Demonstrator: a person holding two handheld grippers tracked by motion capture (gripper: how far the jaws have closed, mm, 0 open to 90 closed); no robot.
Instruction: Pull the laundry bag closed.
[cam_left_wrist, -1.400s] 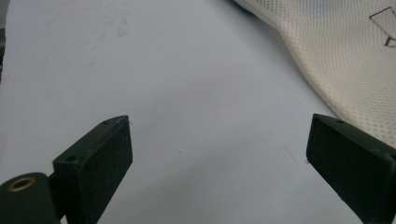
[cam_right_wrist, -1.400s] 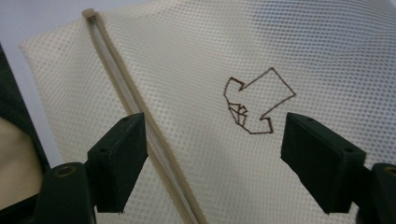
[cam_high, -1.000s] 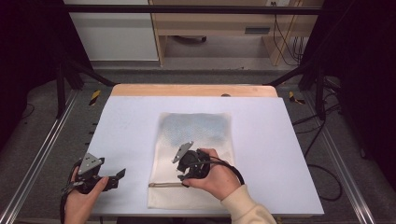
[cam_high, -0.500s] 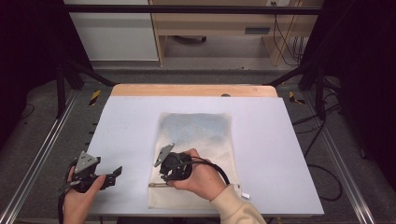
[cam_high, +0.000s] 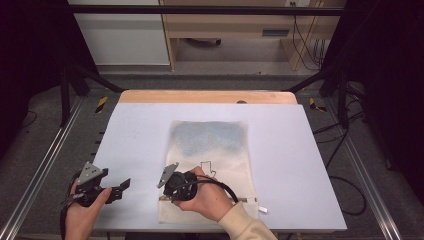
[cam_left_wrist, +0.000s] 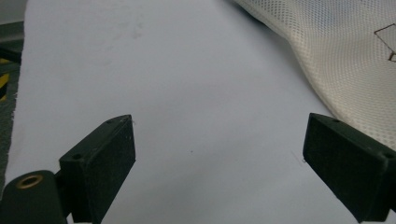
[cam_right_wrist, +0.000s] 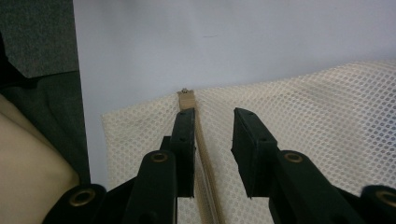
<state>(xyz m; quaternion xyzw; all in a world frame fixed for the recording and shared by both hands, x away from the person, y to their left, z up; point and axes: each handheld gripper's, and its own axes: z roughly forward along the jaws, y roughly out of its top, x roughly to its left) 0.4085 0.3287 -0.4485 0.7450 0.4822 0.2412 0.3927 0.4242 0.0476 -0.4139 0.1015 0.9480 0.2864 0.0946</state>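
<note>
The left gripper (cam_high: 121, 188) rests near the table's (cam_high: 310, 150) near-left edge with its jaws wide apart over bare surface, while the right gripper (cam_right_wrist: 212, 128), jaws just narrowing but not yet pressing, straddles the zipper (cam_right_wrist: 201, 140) at the mesh bag's (cam_high: 210, 150) near-left corner, mid-table.

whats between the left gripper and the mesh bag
Nothing: in the high view only bare white table separates the open left gripper from the mesh bag. The left gripper view shows the same bare stretch.

A white table top (cam_high: 300, 165) before a wooden cabinet (cam_high: 235, 30).
</note>
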